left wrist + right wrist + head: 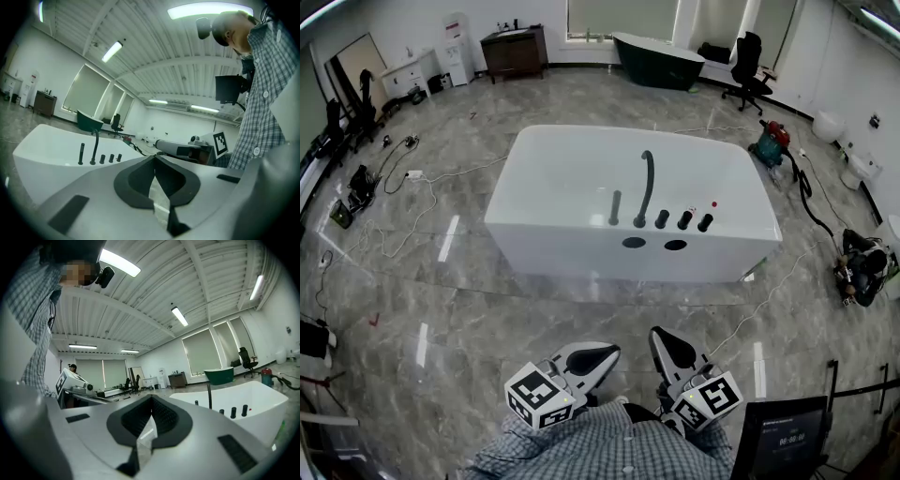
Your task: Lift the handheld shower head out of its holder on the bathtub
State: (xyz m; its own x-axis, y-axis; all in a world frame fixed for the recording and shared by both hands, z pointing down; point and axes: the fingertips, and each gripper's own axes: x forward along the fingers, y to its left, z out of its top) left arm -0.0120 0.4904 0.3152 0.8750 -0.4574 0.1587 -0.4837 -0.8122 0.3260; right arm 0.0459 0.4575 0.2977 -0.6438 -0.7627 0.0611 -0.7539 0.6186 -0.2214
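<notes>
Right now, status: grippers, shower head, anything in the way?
Left gripper, right gripper: shut, empty. Dark rod-shaped handheld shower head seated upright on white bathtub, untouched. Open grey tiled floor between.

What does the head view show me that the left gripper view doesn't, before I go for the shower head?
Only the head view: the whole bathtub from above, two round holes in its near wall, and the stretch of floor separating it from the left hand-held gripper and right hand-held gripper.
Only the left gripper view: the left hand-held gripper's jaws, shut with nothing between them, and the ceiling lights.
Both: the shower head upright in its holder, the curved spout and the knobs beside it.
</notes>
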